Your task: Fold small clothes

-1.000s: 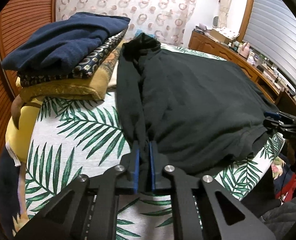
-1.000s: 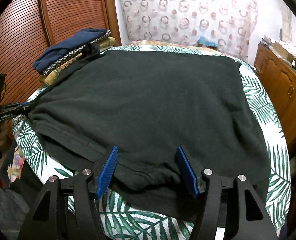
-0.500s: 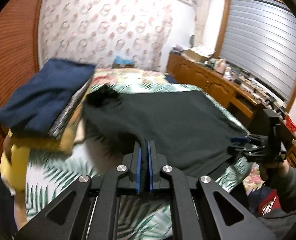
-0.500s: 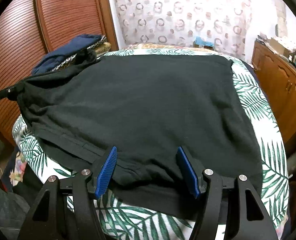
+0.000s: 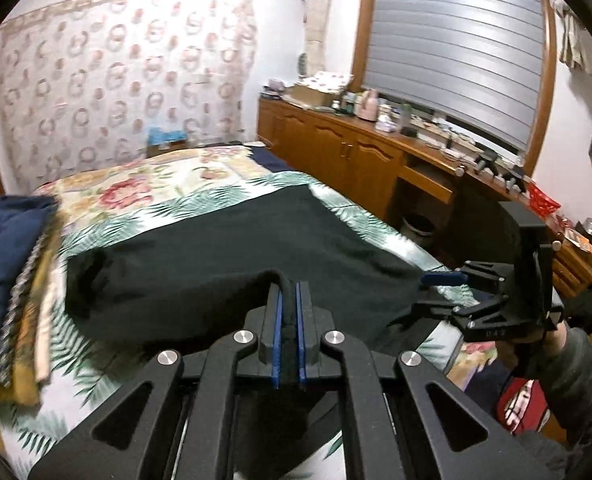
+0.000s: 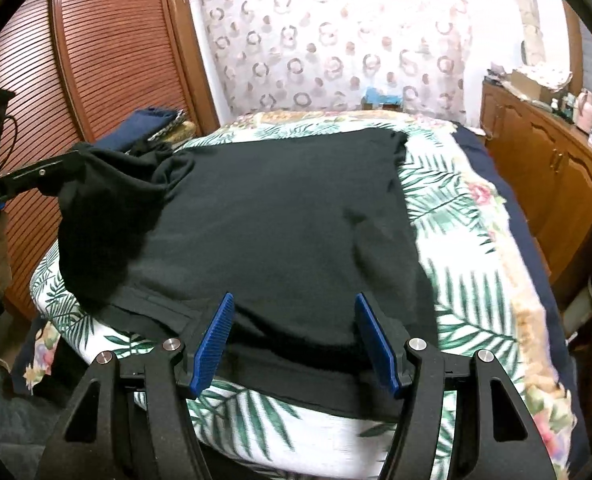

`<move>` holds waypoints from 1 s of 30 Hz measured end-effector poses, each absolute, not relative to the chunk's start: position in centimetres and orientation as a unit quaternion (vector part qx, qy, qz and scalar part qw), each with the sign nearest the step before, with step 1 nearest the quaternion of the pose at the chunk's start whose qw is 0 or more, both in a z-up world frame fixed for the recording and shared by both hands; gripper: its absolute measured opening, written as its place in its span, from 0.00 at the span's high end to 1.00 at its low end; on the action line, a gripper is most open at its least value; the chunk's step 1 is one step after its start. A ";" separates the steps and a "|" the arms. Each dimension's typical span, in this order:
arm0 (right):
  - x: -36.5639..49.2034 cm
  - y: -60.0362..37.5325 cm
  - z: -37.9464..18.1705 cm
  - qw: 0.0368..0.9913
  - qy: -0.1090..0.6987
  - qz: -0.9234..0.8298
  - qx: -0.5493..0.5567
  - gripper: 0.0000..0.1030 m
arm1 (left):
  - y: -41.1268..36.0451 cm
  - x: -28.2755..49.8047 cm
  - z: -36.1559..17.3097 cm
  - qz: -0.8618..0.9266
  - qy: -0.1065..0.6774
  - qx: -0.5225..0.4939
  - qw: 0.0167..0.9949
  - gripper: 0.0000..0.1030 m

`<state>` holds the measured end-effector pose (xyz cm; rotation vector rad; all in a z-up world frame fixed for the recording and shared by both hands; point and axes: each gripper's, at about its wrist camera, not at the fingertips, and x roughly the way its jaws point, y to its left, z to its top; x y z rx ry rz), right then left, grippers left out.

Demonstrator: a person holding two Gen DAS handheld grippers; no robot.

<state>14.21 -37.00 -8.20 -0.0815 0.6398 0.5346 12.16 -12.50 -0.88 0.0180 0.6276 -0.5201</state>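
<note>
On the bed (image 6: 476, 216), over its palm-leaf cover, lies the dark sweater (image 6: 280, 216), spread wide with its hem at the near edge and its far edge near the floral strip of bedding. The left gripper (image 5: 289, 304) has its jaws closed flat on a pinch of the sweater's left side, and in the right wrist view that side hangs lifted off the bed in a slack pouch. The right gripper (image 6: 296, 336) hovers at the near hem with its jaws wide apart, holding nothing; the cloth lies between and under the blue pads (image 6: 216, 344) without being pinched.

The fabric looks soft, thick and matte, probably a fleece or knit. I judge it light but limp: it sags at once from any single hold, will not keep an edge by itself, and should not slip readily from ribbed pads. The doubled hem band and the side seam seem the best places to take it, since they give a firmer bite than the open body.

A stack of folded clothes (image 5: 12, 264) sits at the left, blurred. Hidden are the sleeve and collar, bundled somewhere in the lifted part; how many layers the left jaws hold cannot be told. The near hem drops over the bed's edge out of sight beneath the right gripper.
</note>
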 end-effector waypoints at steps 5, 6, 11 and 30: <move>13.4 -38.5 -8.1 0.921 0.302 0.245 -0.024 0.37 | -17.1 14.0 1.7 -0.292 0.298 0.020 0.909 0.94; 13.2 -38.8 -8.0 0.923 0.300 0.242 -0.020 0.37 | -18.0 14.3 2.2 -0.301 0.298 0.022 0.906 0.94; 11.8 -39.8 -7.8 0.930 0.290 0.227 -0.013 0.37 | -21.8 15.0 3.8 -0.324 0.290 0.042 0.900 0.94; 12.3 -41.1 -7.4 0.931 0.300 0.208 0.009 0.37 | -20.4 16.9 0.8 -0.297 0.311 0.065 0.900 0.46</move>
